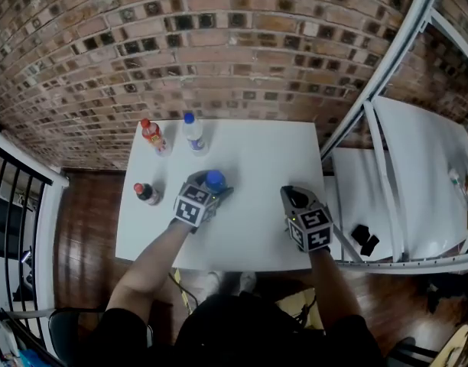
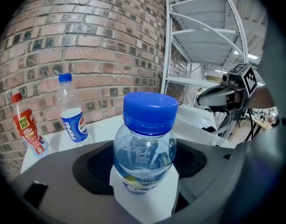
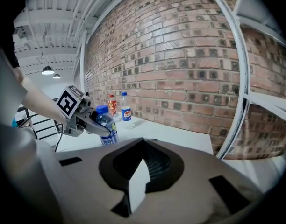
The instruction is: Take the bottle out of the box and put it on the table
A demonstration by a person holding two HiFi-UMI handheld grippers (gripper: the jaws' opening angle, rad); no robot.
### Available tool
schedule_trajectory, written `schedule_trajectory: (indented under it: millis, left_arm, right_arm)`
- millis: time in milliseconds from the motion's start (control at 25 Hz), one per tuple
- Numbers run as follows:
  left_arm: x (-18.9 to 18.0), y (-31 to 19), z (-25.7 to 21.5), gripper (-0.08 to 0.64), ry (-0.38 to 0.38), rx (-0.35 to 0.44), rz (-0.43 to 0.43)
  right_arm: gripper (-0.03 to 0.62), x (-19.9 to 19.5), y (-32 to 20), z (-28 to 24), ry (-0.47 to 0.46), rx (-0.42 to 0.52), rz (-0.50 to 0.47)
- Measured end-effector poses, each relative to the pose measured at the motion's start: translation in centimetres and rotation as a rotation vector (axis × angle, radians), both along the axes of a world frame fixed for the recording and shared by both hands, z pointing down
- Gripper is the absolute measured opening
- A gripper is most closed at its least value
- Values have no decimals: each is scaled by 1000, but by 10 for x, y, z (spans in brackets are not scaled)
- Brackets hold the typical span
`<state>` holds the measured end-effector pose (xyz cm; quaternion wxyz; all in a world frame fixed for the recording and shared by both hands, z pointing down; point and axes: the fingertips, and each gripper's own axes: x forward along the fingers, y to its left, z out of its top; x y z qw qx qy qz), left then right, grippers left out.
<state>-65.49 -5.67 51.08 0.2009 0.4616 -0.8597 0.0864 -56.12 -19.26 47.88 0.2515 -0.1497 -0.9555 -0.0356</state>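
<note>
Left gripper [image 1: 206, 191]: closed on the water bottle [image 2: 145, 143], with one jaw against each side of the body.
Bottle relative to tool: upright and centred in the jaw gap. Its blue cap and shoulder rise clear above the jaws, and its label band sits at jaw level.
Bottle location: over the white table [image 1: 257, 159], left of centre and toward the lower edge in the head view. No view shows whether its base touches the tabletop.
Right gripper [image 1: 295, 199]: jaws drawn together at the tips with only a narrow white wedge between them, and nothing is held. It stands over the table, right of the left gripper and apart from it.
Head view only: a dark bottle with a red cap [image 1: 146, 193] stands at the table's left edge, just left of the left gripper. This view also gives the full table outline and both of the person's forearms.
Left gripper view only: the jaw-to-bottle contact shows at close range. In the left of the frame a Pepsi bottle [image 2: 72, 118] and a red-capped bottle [image 2: 27, 129] stand side by side before the brick wall [image 2: 87, 45].
Right gripper view only: the held bottle shows from the side at left of frame, with the left gripper's jaw wrapped across its body. The right gripper's empty jaw recess fills the lower centre.
Right of frame, head view: a white shelf rack [image 1: 402, 144] beside the table.
</note>
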Motion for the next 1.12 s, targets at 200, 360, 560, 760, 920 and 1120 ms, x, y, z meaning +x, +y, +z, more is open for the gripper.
schedule_trajectory:
  millis: [200,360,560,760,920,1120]
  left_arm:
    - [5,11,-20,448,-25,56,-70]
    - [6,6,-53,448,-52,89,-21]
    - [33,22,-94,441,-106,173,10]
    - [44,62,-135,333,-211,270,-59]
    - [35,102,-164,2,-247,375,-173]
    - [32,125,-168,3,-223,388,-204]
  right_arm:
    - [3,12,3,-6,-4,-4,7]
    - [3,10,-4,-32,-61,9,31]
    - [3,25,-6,-53,-107,2,53]
    - [3,37,-7,-64,-134,-14,70]
    - [3,38,-2,-80,-169,-42,82]
    - [3,40,17,-88,-199,-64,61]
